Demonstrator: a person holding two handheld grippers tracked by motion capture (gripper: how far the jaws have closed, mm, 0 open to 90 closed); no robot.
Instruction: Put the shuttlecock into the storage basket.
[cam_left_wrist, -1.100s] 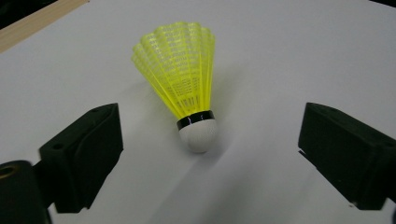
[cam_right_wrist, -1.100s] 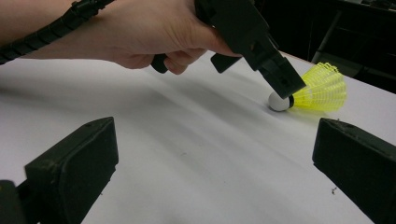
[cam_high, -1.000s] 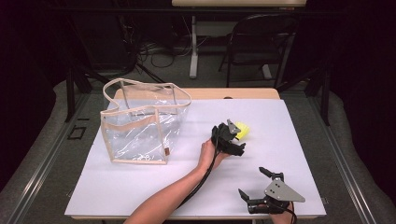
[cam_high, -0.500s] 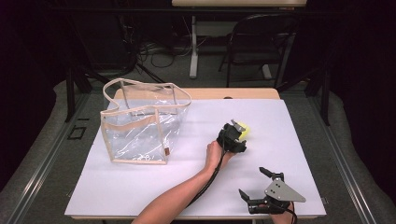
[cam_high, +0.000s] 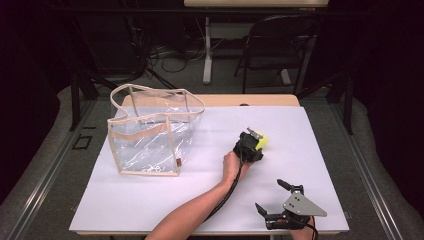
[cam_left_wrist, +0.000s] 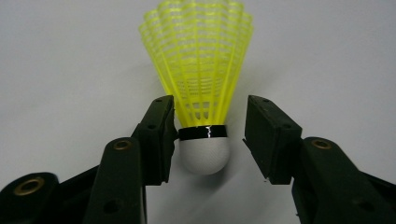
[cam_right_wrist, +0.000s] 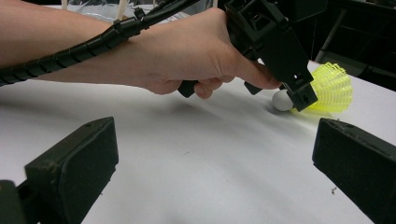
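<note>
the left hand-held gripper sits low on the white desk with its jaws narrowed around one yellow shuttlecock. the jaws have just been closing, and the shuttlecock's white cork tip lies between them. one pad touches the cork and its black band, while the other pad stands just beside it with a small gap, so the grip is not yet tight. the shuttlecock lies on its side on the desk, well to the right of the one clear bag. the right hand-held gripper rests nearer the desk's front edge than the shuttlecock, jaws spread wide, with nothing between them. there are two hand-held grippers.
</note>
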